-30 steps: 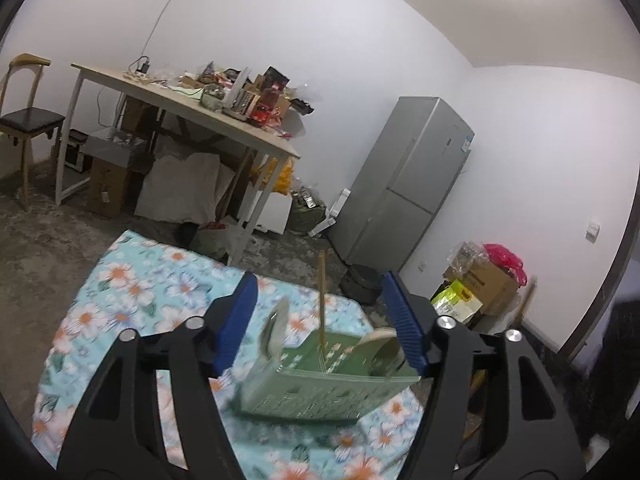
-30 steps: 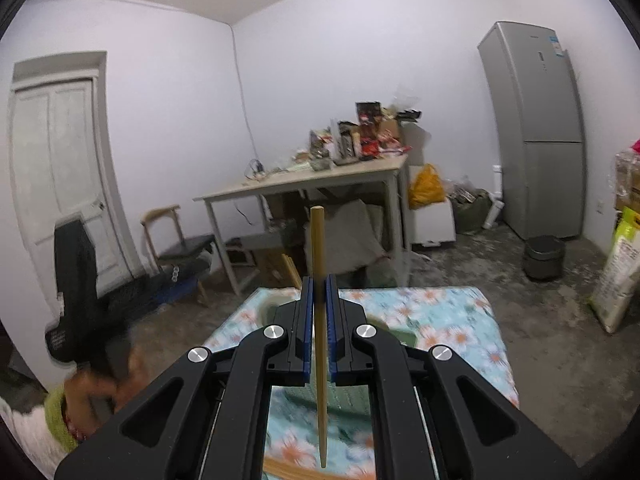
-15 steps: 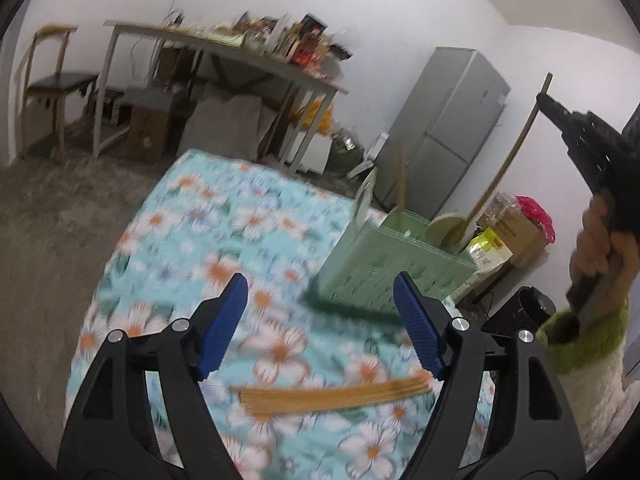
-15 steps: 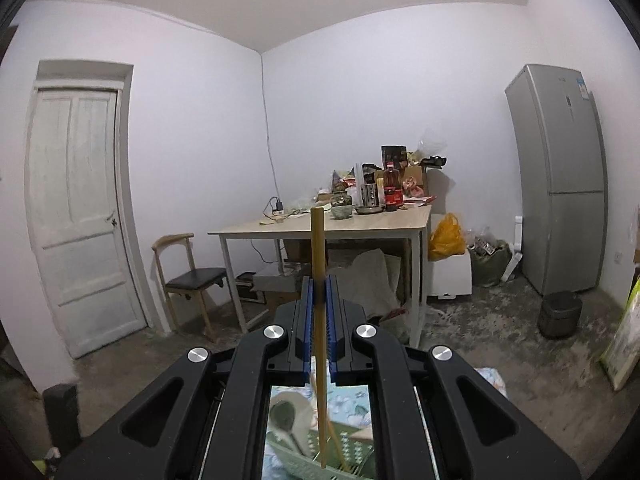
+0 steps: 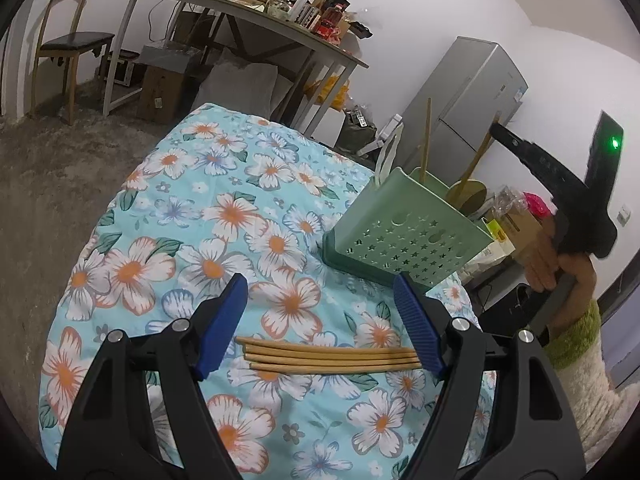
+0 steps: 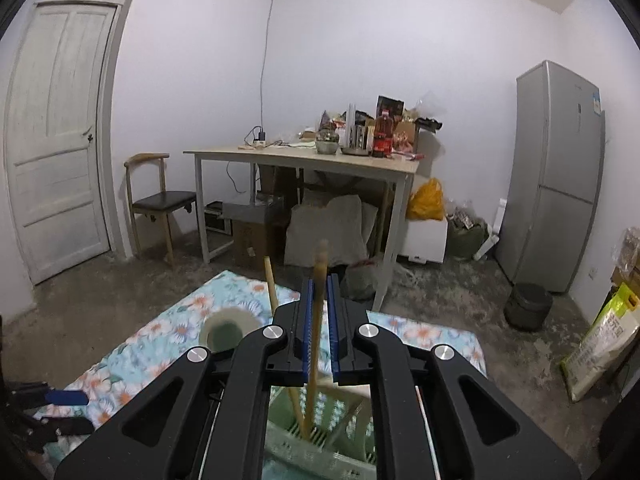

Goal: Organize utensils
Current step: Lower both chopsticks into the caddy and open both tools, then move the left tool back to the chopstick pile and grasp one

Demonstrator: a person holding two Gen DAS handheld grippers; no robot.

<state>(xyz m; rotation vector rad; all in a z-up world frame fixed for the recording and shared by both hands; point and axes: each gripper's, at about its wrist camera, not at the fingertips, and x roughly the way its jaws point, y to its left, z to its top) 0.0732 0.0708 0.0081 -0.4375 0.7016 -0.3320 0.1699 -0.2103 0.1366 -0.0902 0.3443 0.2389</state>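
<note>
1. Four wooden chopsticks [image 5: 326, 356] lying side by side on floral cloth [image 5: 200, 216], lower centre of left wrist view, between blue pads of left gripper [image 5: 320, 328]; jaws wide apart, nothing clamped.
2. Green perforated utensil basket [image 5: 404, 236] right of centre, w/ upright chopstick [image 5: 426, 140], pale spoon and wooden ladle inside.
3. In right wrist view, right gripper [image 6: 320, 320] at centre-bottom, jaws just been opening; blurred chopstick [image 6: 316, 332] between pads, small gap each side, lower end in basket.
4. Upper bkgd: cluttered table, chair, grey fridge [image 6: 556, 176], white door.
</note>
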